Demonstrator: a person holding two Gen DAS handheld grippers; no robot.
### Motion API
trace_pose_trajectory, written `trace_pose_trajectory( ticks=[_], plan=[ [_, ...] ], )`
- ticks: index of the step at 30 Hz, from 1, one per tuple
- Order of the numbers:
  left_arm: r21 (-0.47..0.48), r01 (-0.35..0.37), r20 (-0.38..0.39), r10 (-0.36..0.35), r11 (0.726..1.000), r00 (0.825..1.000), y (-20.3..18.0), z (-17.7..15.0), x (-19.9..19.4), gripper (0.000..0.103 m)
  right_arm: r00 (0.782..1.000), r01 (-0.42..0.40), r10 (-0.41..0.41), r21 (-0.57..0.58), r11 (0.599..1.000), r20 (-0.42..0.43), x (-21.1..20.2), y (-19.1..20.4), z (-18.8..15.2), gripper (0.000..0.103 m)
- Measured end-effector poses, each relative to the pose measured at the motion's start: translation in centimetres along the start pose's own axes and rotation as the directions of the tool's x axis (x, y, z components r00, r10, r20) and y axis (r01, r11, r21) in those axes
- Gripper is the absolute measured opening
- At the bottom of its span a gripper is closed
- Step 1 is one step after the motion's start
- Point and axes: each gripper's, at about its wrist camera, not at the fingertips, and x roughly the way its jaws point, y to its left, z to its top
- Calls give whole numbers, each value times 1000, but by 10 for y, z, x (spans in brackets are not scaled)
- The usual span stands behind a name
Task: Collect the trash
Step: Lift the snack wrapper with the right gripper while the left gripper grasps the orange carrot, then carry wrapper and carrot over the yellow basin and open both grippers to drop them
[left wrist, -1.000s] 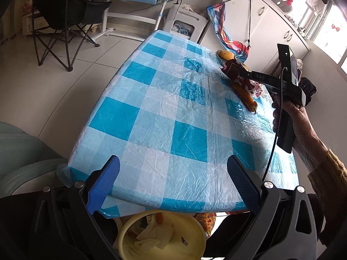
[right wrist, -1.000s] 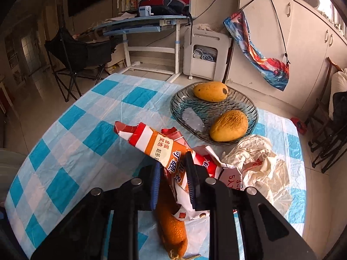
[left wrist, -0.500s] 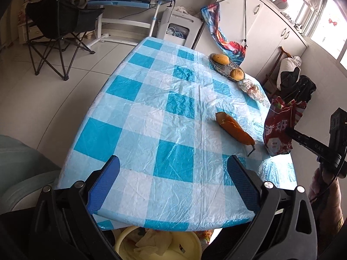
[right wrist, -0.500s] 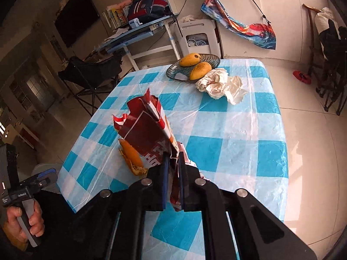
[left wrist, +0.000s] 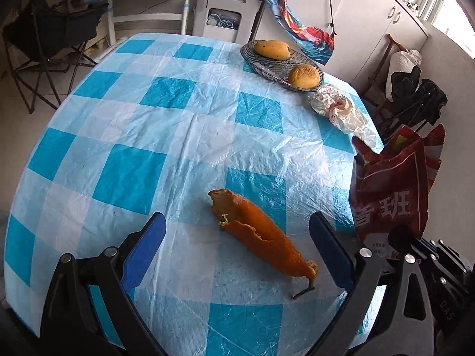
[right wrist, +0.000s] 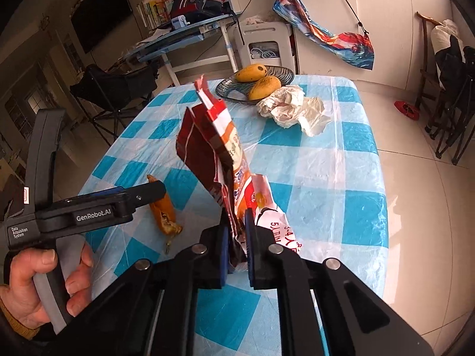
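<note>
Now the right tongs [right wrist: 237,234] are clamped tight on the bottom edge of a torn red snack wrapper [right wrist: 219,151], which stands up off the bench [right wrist: 350,166] above its blue-and-white checked cover; from the left wrist view the same wrapper [left wrist: 394,184] hangs at the right edge of the bench. Over on the other side, the left tongs [left wrist: 237,243] stand wide, jaws just easing inward a touch, with nothing pressed between the pads, though an orange fruit peel [left wrist: 261,234] lies flat on the cover right in the gap between them. In the right wrist view a hand [right wrist: 44,281] grips the left tool's handle, its black finger reaching over that peel [right wrist: 163,210]. Farther back, a crumpled white plastic bag [left wrist: 341,109] sits on the cover just beside a dark glass dish [left wrist: 267,65] holding two yellow mangoes [left wrist: 271,49], near the far right corner. Beyond the bench, a folding chair [left wrist: 44,38] stands on the tiled floor.
</note>
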Motion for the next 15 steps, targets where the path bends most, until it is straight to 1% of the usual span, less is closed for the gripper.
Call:
trace_pose_trajectory(
  ticks=[1,2,3,4,5,6,7,8,10,15],
  plan=[
    [28,16,-14,-16,999,1000,-4,-2,5,69,1000,0,0,6,1000,5,-1,-1,0,6],
    [64,11,8,-12,998,1000,-6,-4,4,60,1000,0,0,10,1000,8,-2,-1,0,6],
    [91,39,0,-39,995,999,-7,-7,4,49,1000,-2,2,11,1000,9,-2,-1,0,6],
    [105,56,1,-56,993,998,-4,-8,0,43,1000,-7,7,11,1000,10,-2,0,0,6],
    [99,88,-8,-87,991,996,2,-10,-3,36,1000,-20,20,11,1000,14,-3,0,0,5],
    [90,108,-10,-107,990,994,9,-11,-10,31,999,-31,30,12,999,21,-4,2,0,5],
    [89,111,-9,-111,990,994,16,-12,-17,25,999,-40,40,9,999,30,-5,4,1,5],
    [89,117,-4,-117,989,993,23,-15,-24,21,998,-54,54,8,998,39,-7,7,1,5],
    [81,136,10,-137,987,991,36,-22,-42,17,995,-85,84,7,996,59,-11,13,2,5],
    [62,157,56,-161,986,985,70,-50,-90,14,981,-170,170,-9,985,95,-24,34,-1,5]
  ],
)
